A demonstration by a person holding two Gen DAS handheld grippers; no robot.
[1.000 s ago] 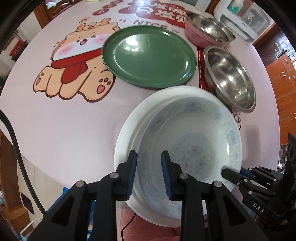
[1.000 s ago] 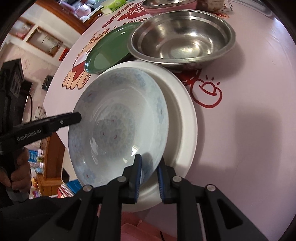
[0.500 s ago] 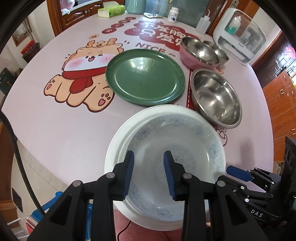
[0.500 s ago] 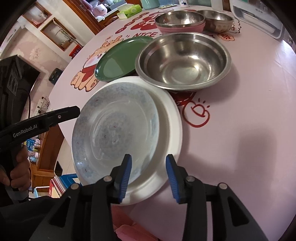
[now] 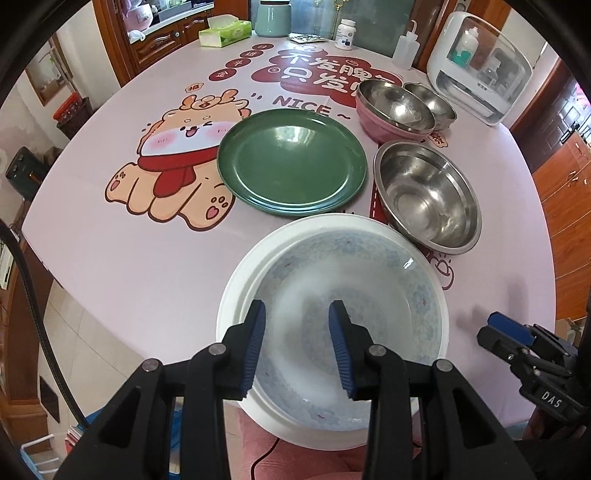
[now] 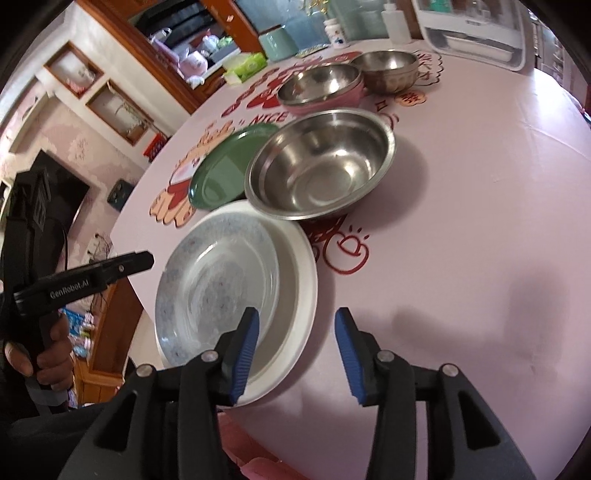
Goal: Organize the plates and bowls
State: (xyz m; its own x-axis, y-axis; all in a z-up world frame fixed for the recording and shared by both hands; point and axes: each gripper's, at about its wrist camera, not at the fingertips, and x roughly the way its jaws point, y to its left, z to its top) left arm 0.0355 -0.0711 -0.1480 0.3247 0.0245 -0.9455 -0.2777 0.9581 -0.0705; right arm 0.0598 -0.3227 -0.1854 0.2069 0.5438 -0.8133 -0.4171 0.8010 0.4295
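1. Left tongs (image 5: 297, 345): blue pads partly apart with nothing between them, hanging above the near side of the patterned dish (image 5: 351, 317) without touching it.
2. Right tongs (image 6: 297, 354): jaws opening, a moderate gap, empty. The left pad sits over the near rim of the white plate (image 6: 303, 295), the right pad over bare surface (image 6: 461, 258); from this angle I cannot tell for sure that the pad clears the rim, though it looks raised.
3. A hand (image 6: 44, 354) grips the handle of the left tongs, seen left of the white plate in the right wrist view.
4. The patterned dish lies nested in the white plate at the near edge of the surface, offset toward the plate's left side.
5. Just beyond the white plate stands a large steel bowl (image 5: 428, 199), its rim close to the plate's far edge. Left of that bowl lies the green plate (image 5: 291, 162).
6. Farther behind the steel bowl: a pink bowl (image 5: 391, 114) with a steel bowl nested inside, and a small steel bowl (image 5: 430, 99) beside it.
7. The surface is round, pale pink, printed with a cartoon animal and red lettering.
8. At its far side, beyond the green plate: a tissue box (image 5: 225, 31), a teal jar (image 5: 273, 18), a pill bottle (image 5: 345, 33), a squeeze bottle (image 5: 404, 51) and a white appliance (image 5: 480, 70).
9. Wooden cabinets line the room behind.
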